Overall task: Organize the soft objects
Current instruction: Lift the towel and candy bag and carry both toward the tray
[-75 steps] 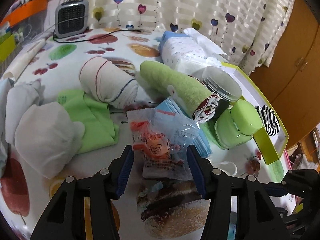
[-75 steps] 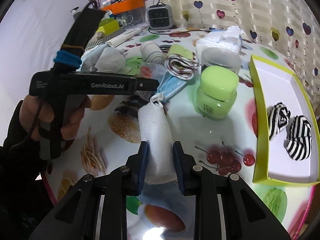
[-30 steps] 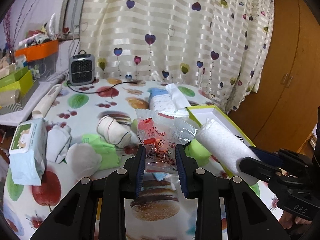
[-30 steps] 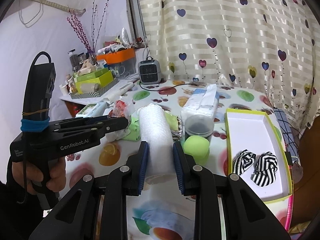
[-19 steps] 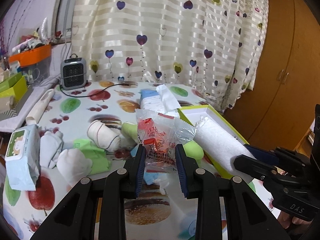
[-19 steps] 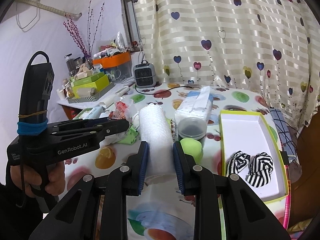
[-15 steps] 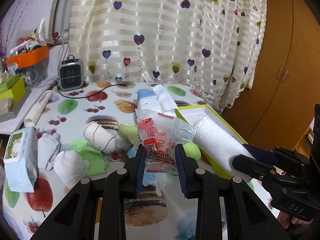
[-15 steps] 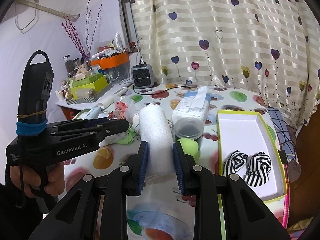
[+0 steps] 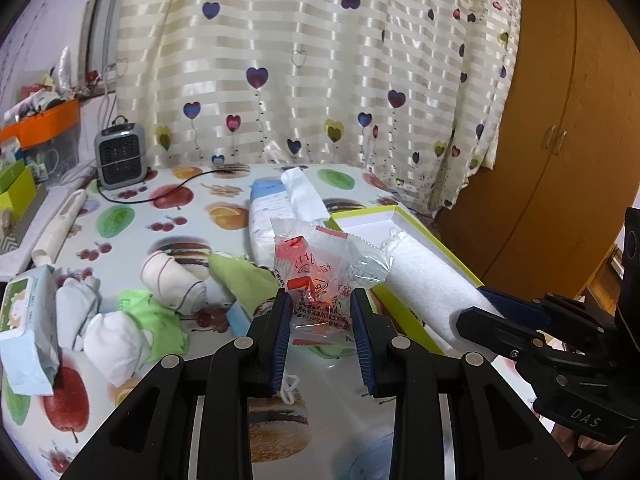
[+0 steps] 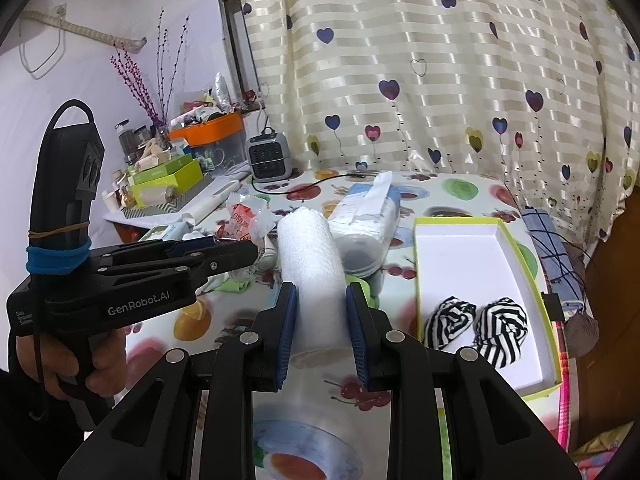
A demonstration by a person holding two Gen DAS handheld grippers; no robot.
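My left gripper [image 9: 320,320] is shut on a clear plastic snack packet [image 9: 320,272] with red print, held above the table. My right gripper [image 10: 320,320] is shut on a rolled white towel [image 10: 312,256], held in the air left of the yellow-green box [image 10: 516,248]. The towel [image 9: 424,280] also shows in the left wrist view over the box's near edge [image 9: 400,316]. Two rolled black-and-white striped socks [image 10: 476,324] lie in the box. On the table lie a white rolled cloth [image 9: 172,280], a green rolled towel [image 9: 244,276], green cloth [image 9: 148,312] and white bundles [image 9: 112,340].
A tissue pack [image 9: 272,208] and a clear jar [image 10: 360,252] stand mid-table. A wet-wipe pack [image 9: 24,328] lies at the left edge. A small grey heater [image 9: 120,156] with its cord stands at the back. A wooden wardrobe [image 9: 560,120] is to the right.
Both grippers have risen well above the table with their loads and drifted slightly right toward the box. The left gripper closed on the packet from open 2.5 s ago.
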